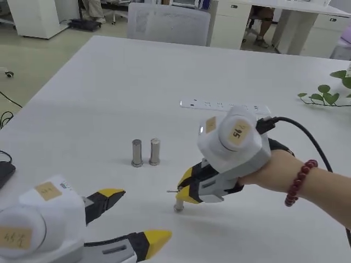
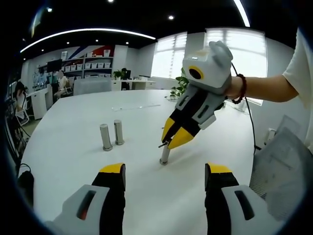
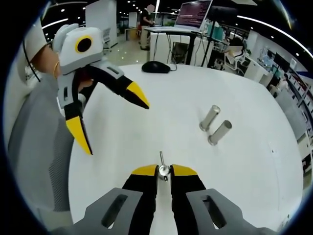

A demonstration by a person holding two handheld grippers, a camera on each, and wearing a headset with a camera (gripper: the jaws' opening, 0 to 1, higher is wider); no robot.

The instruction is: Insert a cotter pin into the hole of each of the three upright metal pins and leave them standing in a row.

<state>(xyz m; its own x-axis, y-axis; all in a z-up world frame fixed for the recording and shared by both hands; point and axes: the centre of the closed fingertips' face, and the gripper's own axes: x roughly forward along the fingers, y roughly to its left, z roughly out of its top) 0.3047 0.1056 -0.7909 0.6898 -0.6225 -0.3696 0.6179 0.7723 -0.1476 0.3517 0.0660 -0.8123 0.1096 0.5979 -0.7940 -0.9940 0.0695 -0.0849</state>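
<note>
Cotter pin lined up at the third upright pin

The right gripper (image 1: 184,194) pinches a cotter pin (image 1: 171,190) crosswise at the top of the lone metal pin (image 1: 179,206), probably to thread its hole. The left gripper (image 1: 140,215), spread wide and empty, hovers at seven o'clock. Two other pins (image 1: 137,153) stand at ten o'clock.

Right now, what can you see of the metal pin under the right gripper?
Short grey metal pin, dull steel by its look, with a slightly wider foot. It stands upright on the white table, apart from the other two pins. The right gripper is shut at its top on a thin cotter pin, whose tip pokes out sideways.
</note>
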